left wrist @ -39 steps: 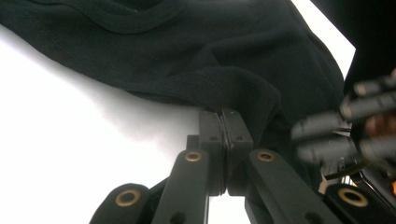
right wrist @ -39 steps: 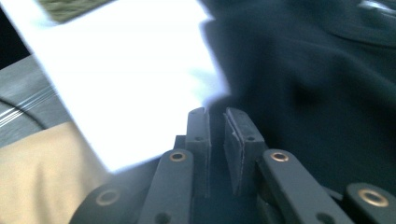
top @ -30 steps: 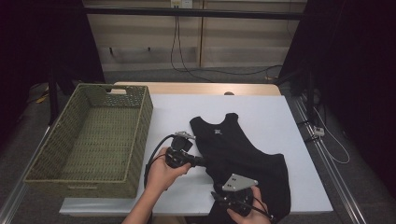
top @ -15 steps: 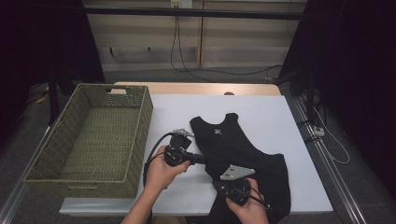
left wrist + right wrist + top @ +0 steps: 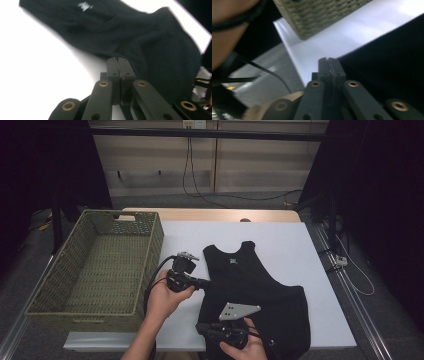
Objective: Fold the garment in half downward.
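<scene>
White tabletop (image 5: 280, 250) spreads across the high view, with dark curtains at both sides and pale wall panels behind. On its left part stands a woven basket (image 5: 95, 270), and to the right of that lies a black vest (image 5: 255, 295), neck opening toward the far edge and hem hanging over the near edge. The left gripper (image 5: 206, 282) lies level in the person's left hand (image 5: 162, 297), its tip at the vest's left edge. The right gripper (image 5: 200, 327), with its grey plate on top, sits low at the near edge in the right hand (image 5: 245, 350), over the vest's lower left corner.

Seen from the left gripper view, the left gripper's (image 5: 117, 60) jaws are pressed together at the vest's (image 5: 140, 37) edge; whether cloth is caught between them cannot be told.

From the right gripper view, the right gripper's (image 5: 329, 60) jaws look pressed together after just having been moving, beside the dark cloth (image 5: 392, 65), with the basket's (image 5: 317, 15) corner and the table's edge (image 5: 312, 57) beyond.
</scene>
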{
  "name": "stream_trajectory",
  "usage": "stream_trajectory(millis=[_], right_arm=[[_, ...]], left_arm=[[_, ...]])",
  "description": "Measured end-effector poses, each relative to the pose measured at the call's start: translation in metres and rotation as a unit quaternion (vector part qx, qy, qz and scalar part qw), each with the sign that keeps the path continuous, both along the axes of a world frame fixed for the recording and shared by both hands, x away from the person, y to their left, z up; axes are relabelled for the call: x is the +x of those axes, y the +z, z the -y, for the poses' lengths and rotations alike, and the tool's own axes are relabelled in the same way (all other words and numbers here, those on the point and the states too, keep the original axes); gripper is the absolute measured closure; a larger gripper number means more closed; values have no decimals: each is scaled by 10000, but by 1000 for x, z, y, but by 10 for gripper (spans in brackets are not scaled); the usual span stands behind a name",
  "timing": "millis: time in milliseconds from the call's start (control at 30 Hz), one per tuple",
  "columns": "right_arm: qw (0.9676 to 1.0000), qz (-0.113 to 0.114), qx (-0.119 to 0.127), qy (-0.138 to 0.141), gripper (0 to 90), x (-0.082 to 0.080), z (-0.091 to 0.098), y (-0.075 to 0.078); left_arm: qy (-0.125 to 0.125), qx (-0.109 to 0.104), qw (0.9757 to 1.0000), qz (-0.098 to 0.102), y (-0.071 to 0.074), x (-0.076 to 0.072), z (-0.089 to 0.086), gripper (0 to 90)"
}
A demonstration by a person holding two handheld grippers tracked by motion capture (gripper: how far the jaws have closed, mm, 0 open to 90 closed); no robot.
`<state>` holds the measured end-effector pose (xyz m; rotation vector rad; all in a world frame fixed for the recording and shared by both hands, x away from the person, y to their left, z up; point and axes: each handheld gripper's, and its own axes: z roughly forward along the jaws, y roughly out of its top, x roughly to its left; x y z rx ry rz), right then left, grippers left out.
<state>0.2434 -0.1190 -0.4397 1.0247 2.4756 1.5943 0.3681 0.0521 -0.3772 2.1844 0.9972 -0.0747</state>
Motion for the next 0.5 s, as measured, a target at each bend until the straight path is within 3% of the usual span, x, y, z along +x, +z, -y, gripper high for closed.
stream_trajectory(millis=[100,133,267,367,500], right_arm=[[9998,-8,-172,-69,592,0,5,-1],[9996,53,-234,-164,524,0,9,1],[9961,238,-376,-758,462,5,48,13],[9894,307,-463,-1338,459,13,86,18],[9760,322,-680,-2045,432,26,132,15]], left_arm=[[-3,272,9996,-82,-7,-1,-3,893],[61,265,9996,-87,-9,-2,-4,893],[77,341,9992,-171,-13,-3,-9,893],[116,356,9991,-217,-16,-3,-12,892],[203,348,9989,-227,-18,-2,-15,890]])
